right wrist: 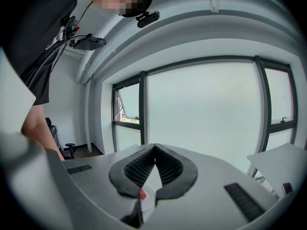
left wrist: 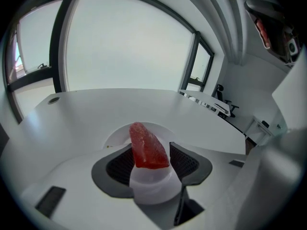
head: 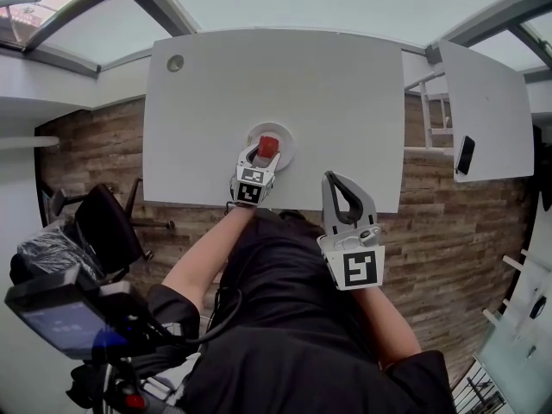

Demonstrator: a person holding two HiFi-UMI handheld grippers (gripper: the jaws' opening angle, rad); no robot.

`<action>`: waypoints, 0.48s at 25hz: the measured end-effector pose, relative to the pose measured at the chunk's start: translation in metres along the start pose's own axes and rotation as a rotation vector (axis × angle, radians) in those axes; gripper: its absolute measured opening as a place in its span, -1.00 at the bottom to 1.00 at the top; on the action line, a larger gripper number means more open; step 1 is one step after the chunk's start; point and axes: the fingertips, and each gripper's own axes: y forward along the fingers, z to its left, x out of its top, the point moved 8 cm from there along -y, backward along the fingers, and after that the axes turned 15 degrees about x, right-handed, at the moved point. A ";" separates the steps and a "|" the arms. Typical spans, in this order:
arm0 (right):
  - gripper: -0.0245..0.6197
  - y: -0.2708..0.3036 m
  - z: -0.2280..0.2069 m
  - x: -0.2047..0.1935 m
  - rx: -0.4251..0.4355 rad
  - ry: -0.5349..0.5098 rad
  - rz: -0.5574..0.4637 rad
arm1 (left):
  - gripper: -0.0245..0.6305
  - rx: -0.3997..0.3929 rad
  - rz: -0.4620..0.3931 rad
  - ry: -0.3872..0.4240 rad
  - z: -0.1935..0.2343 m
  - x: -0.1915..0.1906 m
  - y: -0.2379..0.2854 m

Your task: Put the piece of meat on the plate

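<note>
one meat piece (head: 268,147), one plate (head: 287,150)

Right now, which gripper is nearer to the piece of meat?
Left. The left gripper has the piece of meat between its open jaws, over the plate; the right gripper is apart, to its right.

This is looking like an office: white desks (head: 276,84) and a black swivel chair (head: 110,222) are standing by large windows (right wrist: 206,114).

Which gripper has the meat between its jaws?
The left gripper, at the plate: meat sits between its open jaws. The right gripper is shut, empty.
</note>
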 end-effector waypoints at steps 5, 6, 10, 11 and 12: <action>-0.90 0.001 0.002 -0.003 -0.014 0.043 0.005 | -0.18 0.024 0.002 -0.021 0.006 -0.005 0.001; -0.90 0.001 0.002 -0.005 -0.020 0.062 0.016 | -0.15 0.025 -0.001 -0.031 0.007 -0.005 0.001; -0.90 0.000 0.003 -0.006 -0.018 0.062 0.003 | -0.12 0.013 0.005 -0.027 0.008 -0.008 0.000; -0.90 0.000 0.003 -0.006 -0.020 0.061 0.012 | -0.12 0.013 0.003 -0.027 0.008 -0.008 0.000; -0.90 -0.001 0.002 -0.008 -0.024 0.068 0.028 | -0.12 0.014 -0.001 -0.029 0.008 -0.007 0.000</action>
